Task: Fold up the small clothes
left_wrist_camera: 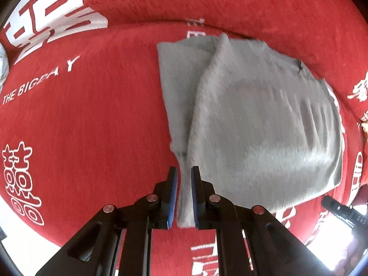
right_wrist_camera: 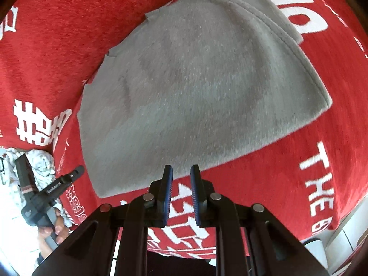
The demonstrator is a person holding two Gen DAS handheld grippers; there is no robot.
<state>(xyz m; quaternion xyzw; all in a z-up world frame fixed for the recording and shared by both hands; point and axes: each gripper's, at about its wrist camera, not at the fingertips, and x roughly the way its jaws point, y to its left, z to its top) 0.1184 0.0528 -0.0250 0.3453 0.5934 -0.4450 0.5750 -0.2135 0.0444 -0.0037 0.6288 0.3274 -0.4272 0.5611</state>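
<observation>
A grey fleece garment lies partly folded on a red blanket with white lettering. My left gripper is shut on a narrow strip of the garment's near corner, which runs down between the blue pads. In the right wrist view the same garment spreads flat ahead. My right gripper sits just at its near hem, jaws a little apart, with only red blanket showing between them. The left gripper appears there at the garment's left edge, held by a hand.
A crumpled white patterned cloth lies at the left beside the blanket. The blanket rises in a fold behind the garment. A pale surface shows past the blanket's right edge. The tip of the right gripper shows at the lower right.
</observation>
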